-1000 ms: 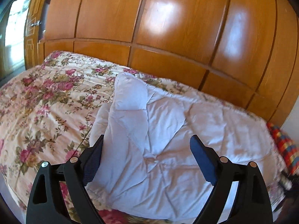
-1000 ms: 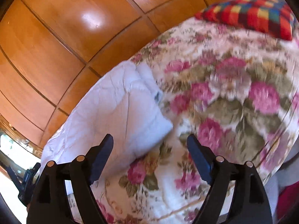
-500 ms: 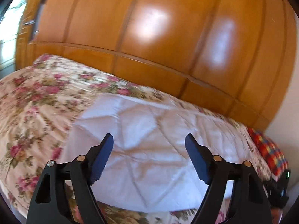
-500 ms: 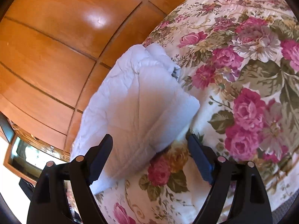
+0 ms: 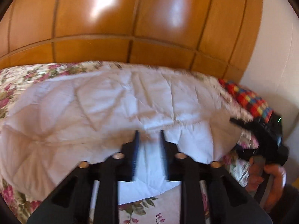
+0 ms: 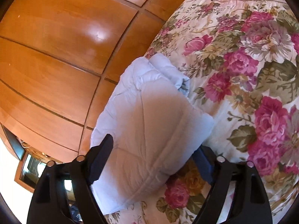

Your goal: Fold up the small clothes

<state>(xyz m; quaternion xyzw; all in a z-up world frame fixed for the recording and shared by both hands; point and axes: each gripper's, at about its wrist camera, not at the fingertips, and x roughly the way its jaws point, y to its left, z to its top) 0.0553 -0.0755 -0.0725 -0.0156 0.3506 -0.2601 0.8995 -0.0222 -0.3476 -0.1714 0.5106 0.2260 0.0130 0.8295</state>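
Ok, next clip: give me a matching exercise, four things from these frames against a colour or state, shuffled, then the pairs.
Things:
1. left gripper
2. right gripper
3. pillow
4. wardrobe

Colour or state:
A. glossy orange-brown wood
B. jaws closing, nearly together, with the white quilted garment's near edge between them
C. red, yellow and blue checks
D. jaws wide, either side of the garment's folded corner

Pairs: 1-B, 2-D, 3-C, 4-A

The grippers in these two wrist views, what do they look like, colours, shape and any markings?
Both are alike. The left gripper and right gripper have matte black, angular plastic arms with triangular cut-outs, round metal pins at the pivots and dark blue finger pads. No cables or printed markings show. Seen from the left, the right one carries a small green light.
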